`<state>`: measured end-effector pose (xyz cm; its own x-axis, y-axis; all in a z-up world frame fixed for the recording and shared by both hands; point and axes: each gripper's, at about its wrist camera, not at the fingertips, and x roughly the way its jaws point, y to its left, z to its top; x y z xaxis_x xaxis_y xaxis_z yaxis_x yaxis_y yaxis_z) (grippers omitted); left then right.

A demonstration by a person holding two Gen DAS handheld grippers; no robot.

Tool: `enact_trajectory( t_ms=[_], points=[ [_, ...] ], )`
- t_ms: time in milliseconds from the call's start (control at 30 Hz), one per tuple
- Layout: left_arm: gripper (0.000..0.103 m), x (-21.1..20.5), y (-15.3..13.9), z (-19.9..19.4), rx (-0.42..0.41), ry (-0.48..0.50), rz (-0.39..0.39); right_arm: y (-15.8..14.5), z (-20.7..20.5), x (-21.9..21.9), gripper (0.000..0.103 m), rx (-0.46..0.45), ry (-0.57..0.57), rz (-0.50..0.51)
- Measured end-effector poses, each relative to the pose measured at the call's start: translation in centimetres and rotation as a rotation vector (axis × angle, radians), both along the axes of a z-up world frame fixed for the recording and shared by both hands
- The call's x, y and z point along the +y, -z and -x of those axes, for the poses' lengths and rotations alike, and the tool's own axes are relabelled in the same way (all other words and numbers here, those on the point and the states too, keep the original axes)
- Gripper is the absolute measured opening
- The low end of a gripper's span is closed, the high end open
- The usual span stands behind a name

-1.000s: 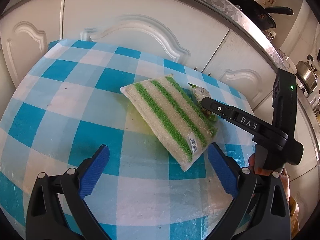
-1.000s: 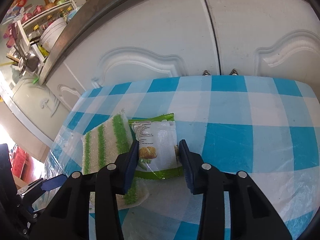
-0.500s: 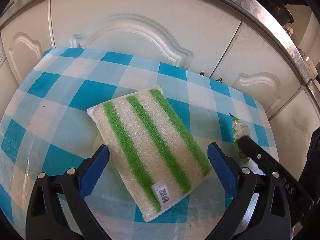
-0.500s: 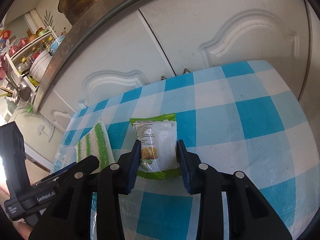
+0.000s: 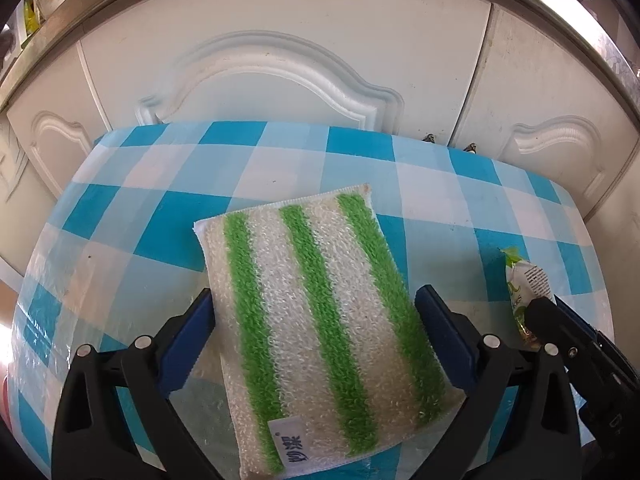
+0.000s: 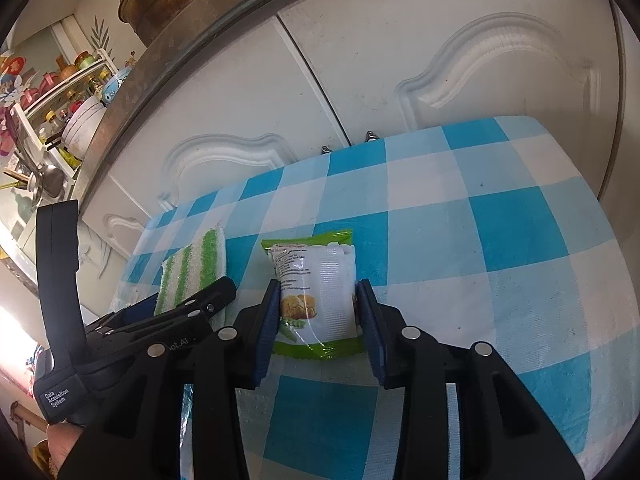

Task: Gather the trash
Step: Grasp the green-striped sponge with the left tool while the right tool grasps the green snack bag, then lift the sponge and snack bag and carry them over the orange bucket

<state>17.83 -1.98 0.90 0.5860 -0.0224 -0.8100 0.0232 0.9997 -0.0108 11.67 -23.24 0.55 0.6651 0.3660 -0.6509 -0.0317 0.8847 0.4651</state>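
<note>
The snack packet (image 6: 316, 300) lies flat on the checked tabletop (image 6: 500, 248) toward its near edge, between the right gripper (image 6: 317, 312) pads; the jaws, just opening, barely touch it. The left gripper (image 5: 316, 340) stands released, straddling the green-striped sponge (image 5: 320, 320) beside it.

Left gripper (image 5: 314, 330) fingers spread wide; right gripper (image 6: 318, 314) fingers, just opening slightly, stand narrow.
</note>
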Motion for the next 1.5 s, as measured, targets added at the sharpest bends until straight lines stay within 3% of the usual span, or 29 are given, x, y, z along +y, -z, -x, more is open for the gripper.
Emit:
enact_trajectory(
  t_ms=[167,633,833,900,1033,1200,1500],
  points=[
    [0.088,0.3,-0.4,0.5,-0.012,0.005,-0.010,0.0,0.1,0.2,0.064,0.004,-0.002,0.012],
    [0.081,3.6,-1.0,3.5,-0.013,-0.002,0.028,-0.4,-0.1,3.0,0.071,0.020,-0.042,0.199],
    [0.081,5.5,-1.0,5.9,-0.010,0.005,0.027,-0.5,-0.3,4.3,0.060,0.037,-0.037,0.332],
    [0.081,6.0,-1.0,6.7,-0.013,0.007,0.014,-0.5,-0.3,4.5,0.051,0.039,-0.032,0.357],
    [0.081,7.4,-0.9,8.5,-0.011,0.011,0.008,-0.5,-0.3,4.9,0.046,0.041,-0.031,0.390],
    [0.081,9.1,-0.9,10.5,-0.008,0.016,-0.005,-0.6,-0.2,4.9,0.038,0.033,-0.031,0.394],
    [0.081,11.6,-0.9,13.8,-0.022,0.032,-0.045,-0.6,1.8,3.9,0.038,0.033,-0.022,0.314]
  ],
)
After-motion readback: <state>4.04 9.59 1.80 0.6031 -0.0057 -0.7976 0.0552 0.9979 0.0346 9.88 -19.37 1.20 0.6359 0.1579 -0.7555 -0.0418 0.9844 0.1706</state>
